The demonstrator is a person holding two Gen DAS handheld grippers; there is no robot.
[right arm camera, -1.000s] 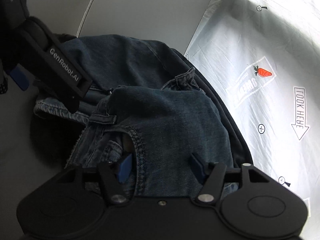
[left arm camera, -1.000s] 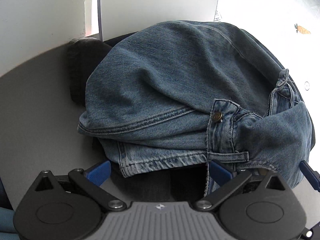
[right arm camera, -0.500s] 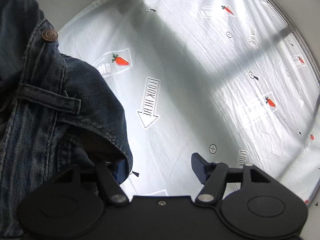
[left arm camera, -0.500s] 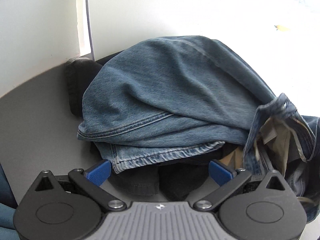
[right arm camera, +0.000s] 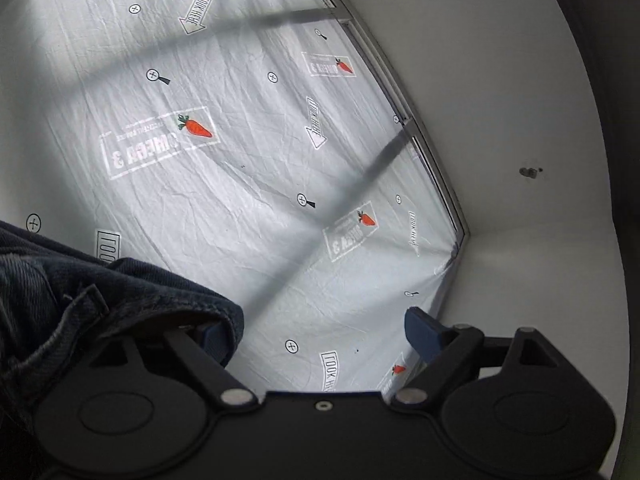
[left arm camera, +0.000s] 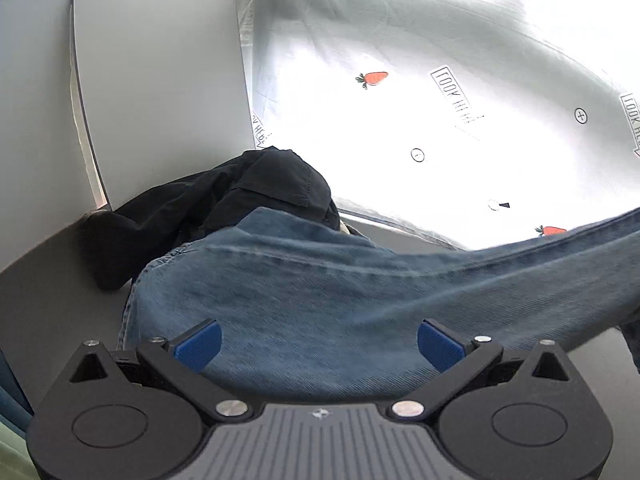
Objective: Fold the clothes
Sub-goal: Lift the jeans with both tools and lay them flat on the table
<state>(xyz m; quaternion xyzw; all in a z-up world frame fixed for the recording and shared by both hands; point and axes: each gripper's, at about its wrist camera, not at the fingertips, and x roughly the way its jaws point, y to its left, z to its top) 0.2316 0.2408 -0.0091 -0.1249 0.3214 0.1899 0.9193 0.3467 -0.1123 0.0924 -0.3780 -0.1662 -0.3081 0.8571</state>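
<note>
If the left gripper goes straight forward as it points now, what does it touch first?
Most likely the blue jeans: the denim lies between and just ahead of the open left gripper. The black garment is farther behind. Depth is uncertain.

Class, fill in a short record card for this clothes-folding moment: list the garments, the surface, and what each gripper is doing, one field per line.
garment in play: blue jeans, stretched out toward the right
other garment: black garment, bunched behind the jeans
surface: white printed sheet with carrots and arrows
left gripper: open, over the denim, not pinching it
right gripper: open, jeans waistband draped over its left finger
fold: not yet made
</note>
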